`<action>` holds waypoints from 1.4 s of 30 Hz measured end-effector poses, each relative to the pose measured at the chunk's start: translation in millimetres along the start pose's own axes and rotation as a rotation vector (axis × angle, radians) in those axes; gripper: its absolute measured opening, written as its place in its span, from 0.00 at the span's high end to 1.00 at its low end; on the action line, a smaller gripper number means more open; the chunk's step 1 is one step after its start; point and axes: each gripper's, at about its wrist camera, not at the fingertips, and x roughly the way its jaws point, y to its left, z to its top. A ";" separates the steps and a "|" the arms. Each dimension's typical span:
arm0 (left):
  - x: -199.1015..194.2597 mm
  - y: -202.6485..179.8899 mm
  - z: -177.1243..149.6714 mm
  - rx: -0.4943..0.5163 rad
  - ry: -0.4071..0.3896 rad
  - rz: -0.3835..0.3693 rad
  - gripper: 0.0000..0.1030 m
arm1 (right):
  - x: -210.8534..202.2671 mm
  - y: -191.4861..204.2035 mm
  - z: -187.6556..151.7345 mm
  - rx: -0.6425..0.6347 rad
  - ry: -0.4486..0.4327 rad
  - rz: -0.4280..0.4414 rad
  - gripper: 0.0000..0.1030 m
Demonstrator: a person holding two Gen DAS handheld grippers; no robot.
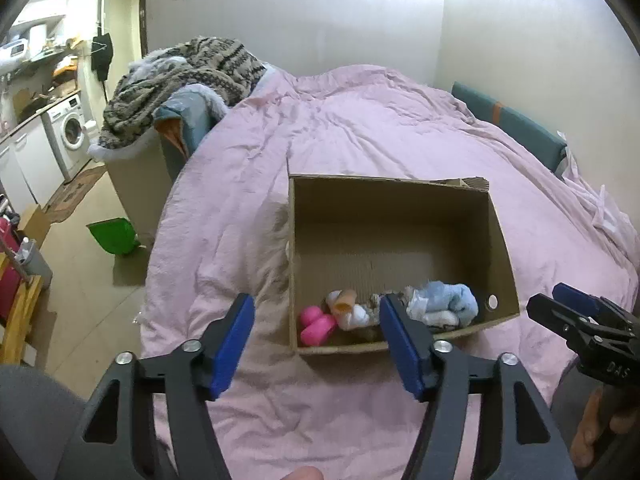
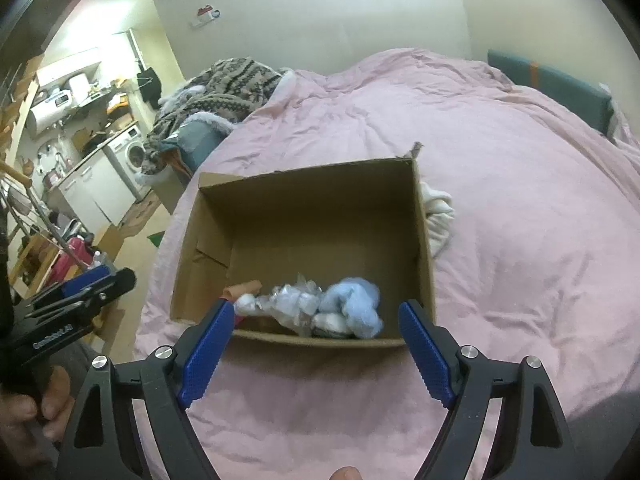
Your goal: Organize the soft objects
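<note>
Cardboard box [image 2: 320, 216] of soft things on a pink bed [image 2: 520, 240].
Both grippers, left gripper [image 1: 320, 344] and right gripper [image 2: 316, 344], gape empty; the white knit bundle [image 2: 438, 210] beside the box looks light, squashy, best pinched mid-fold.

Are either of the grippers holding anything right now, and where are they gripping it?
Nothing is held. The left gripper and right gripper are both open and empty.

Box [image 1: 496, 216] on bed [image 1: 360, 128]; soft toys [image 1: 444, 306] inside, near wall.
</note>
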 end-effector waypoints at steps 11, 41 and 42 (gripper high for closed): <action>-16.8 5.6 -26.8 -0.057 0.016 0.019 0.25 | -15.6 12.1 -23.2 -0.012 -0.056 -0.077 0.02; 6.7 4.5 -34.5 -0.084 0.047 0.031 0.01 | -10.2 3.7 -25.4 0.004 -0.061 -0.149 0.00; 6.7 4.3 -34.4 -0.083 0.048 0.031 0.01 | -10.3 3.5 -25.4 0.003 -0.063 -0.148 0.00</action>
